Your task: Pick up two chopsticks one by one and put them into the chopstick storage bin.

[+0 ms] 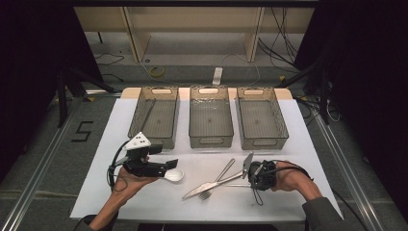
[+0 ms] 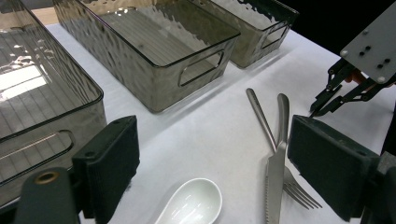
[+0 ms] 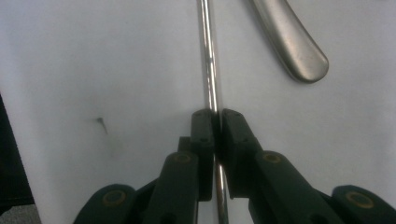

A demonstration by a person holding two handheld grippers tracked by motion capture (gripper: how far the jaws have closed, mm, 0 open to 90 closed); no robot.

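A white ceramic spoon (image 1: 174, 174) lies on the white table just in front of my left gripper (image 1: 166, 166). That gripper (image 2: 215, 158) stands open, with the spoon's bowl (image 2: 191, 207) low between its pads and untouched. A knife (image 1: 211, 184) and a fork (image 1: 226, 168) lie crossed at the table's middle. My right gripper (image 1: 251, 183) lies low at the knife's handle end. Its jaws (image 3: 215, 116) are shut on a thin shiny metal rod (image 3: 208, 60). The knife's handle end (image 3: 289, 42) lies just beside that rod.
Three translucent grey bins (image 1: 154, 139) (image 1: 210, 140) (image 1: 263, 140) stand in a row at the back of the white sheet (image 1: 144, 202). The nearest bins (image 2: 154, 88) rise just beyond my left gripper. Dark floor and metal rails surround the table.
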